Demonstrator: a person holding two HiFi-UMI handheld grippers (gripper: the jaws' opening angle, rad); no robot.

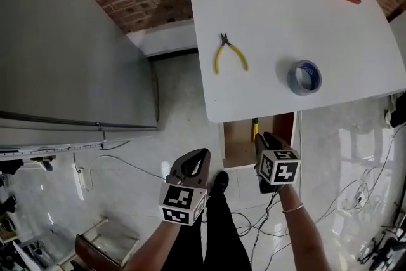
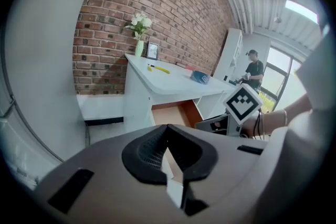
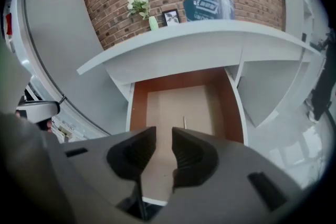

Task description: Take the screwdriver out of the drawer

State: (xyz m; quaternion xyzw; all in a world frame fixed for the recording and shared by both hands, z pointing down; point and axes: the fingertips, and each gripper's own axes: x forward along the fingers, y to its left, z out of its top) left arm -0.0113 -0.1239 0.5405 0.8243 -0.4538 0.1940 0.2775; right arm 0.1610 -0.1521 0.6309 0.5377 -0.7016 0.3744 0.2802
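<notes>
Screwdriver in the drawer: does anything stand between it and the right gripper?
Nothing visible does. The drawer is open, and the screwdriver lies on its bare floor just beyond the open right gripper.

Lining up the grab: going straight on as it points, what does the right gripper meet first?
Probably the floor of the open drawer; the screwdriver shaft lies just right of the line from the right gripper. Depth is unclear.
</notes>
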